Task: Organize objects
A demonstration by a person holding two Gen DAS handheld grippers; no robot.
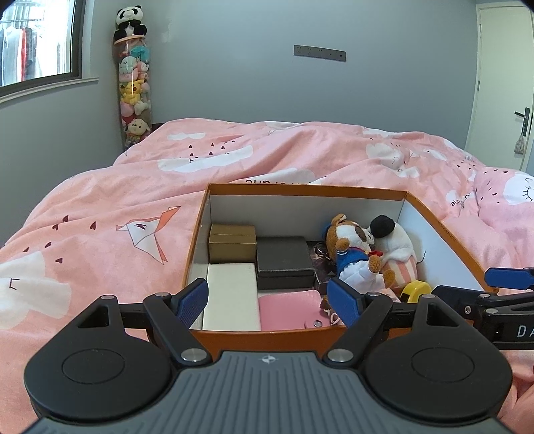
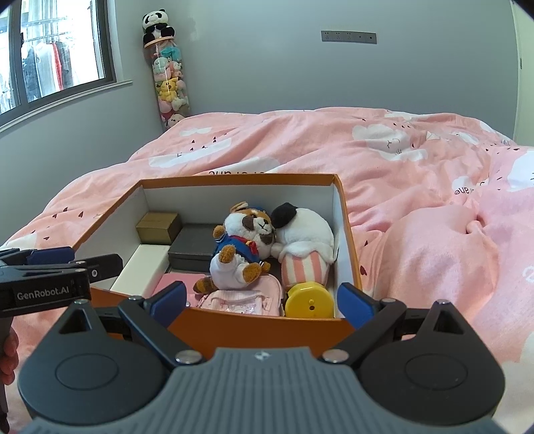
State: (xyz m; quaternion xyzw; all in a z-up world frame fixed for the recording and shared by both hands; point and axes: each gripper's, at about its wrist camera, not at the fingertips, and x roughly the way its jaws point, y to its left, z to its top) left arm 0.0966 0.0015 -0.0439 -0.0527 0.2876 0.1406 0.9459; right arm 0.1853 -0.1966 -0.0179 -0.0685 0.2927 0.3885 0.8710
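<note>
Both grippers, left gripper (image 1: 267,302) and right gripper (image 2: 262,305), hang wide open and empty at the orange box's (image 2: 267,329) near wall, plush dog (image 2: 245,247) inside beyond them.

A bedroom in a home is shown. Most of both views is filled by a bed (image 1: 267,160) covered with a pink duvet printed with white clouds and origami birds. Grey walls are seen behind it, with a window (image 2: 56,56) at the left through which hanging clothes can be made out. A tall clear tube of plush toys (image 1: 134,96) is stood in the corner, topped by a toy panda (image 1: 130,21). A white door (image 1: 500,83) with a dark handle is seen at the right, and a strip of wall sockets (image 2: 348,36) is fixed above the bed.
</note>
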